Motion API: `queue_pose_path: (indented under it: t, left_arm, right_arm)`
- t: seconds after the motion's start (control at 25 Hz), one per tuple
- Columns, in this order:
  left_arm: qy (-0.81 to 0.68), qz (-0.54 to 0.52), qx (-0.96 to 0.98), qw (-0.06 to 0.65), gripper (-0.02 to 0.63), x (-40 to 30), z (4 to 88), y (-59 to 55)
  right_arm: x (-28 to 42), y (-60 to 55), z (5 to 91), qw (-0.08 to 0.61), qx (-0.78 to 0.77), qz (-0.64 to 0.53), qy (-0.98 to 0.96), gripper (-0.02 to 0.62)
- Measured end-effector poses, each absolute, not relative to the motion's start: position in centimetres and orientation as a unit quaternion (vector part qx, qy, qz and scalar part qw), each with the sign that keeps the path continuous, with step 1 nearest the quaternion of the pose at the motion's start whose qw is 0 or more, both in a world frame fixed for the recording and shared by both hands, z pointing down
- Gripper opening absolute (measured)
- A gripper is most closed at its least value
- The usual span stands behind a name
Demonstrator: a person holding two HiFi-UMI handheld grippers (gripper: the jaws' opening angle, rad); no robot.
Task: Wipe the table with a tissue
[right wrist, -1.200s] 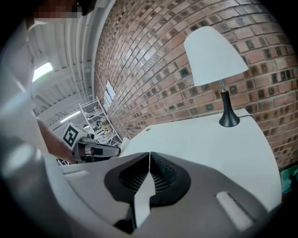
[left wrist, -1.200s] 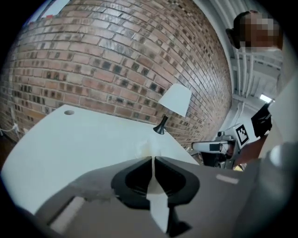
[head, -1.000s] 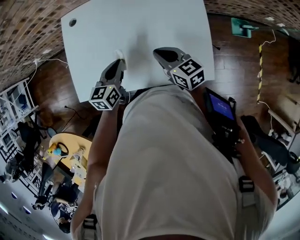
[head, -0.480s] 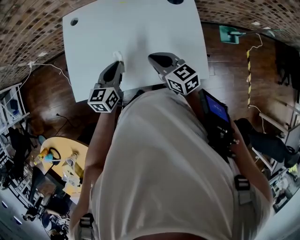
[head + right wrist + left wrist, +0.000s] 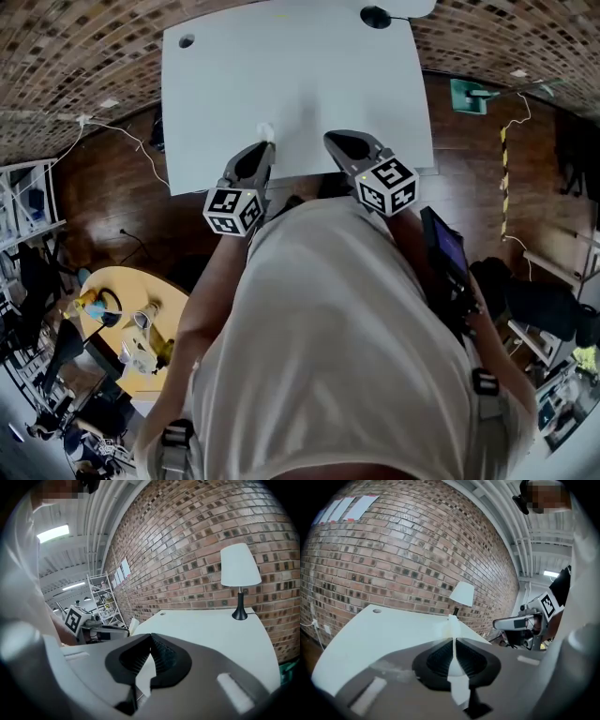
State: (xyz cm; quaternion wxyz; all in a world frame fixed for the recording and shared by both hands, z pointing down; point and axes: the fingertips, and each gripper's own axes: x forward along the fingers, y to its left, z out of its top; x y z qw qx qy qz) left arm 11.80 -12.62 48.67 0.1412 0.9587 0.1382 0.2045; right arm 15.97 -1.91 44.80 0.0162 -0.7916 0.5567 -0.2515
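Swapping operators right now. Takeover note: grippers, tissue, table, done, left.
Left gripper: shut on the thin white tissue, which sticks out past the tips above the near edge of the white rectangular table; contact can't be told.
Right gripper: shut, empty, beside the left over the same edge.
Done: tissue gripped, at the table. No dirt or wipe marks show, so the wiped area is unknown.
Left: probably sweep the tissue across the top, minding the black-stemmed, white-shaded lamp at the far corner.
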Motion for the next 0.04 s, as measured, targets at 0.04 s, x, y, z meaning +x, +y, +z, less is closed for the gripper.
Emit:
queue_pose_path:
  t: [0.04]
  left_arm:
    - [0.14, 0.206, 0.958, 0.141, 0.026, 11.22, 48.77, -12.58]
  right_arm:
    - [15.39, -1.83, 44.75, 0.017, -0.793, -0.251, 0.555, 0.009]
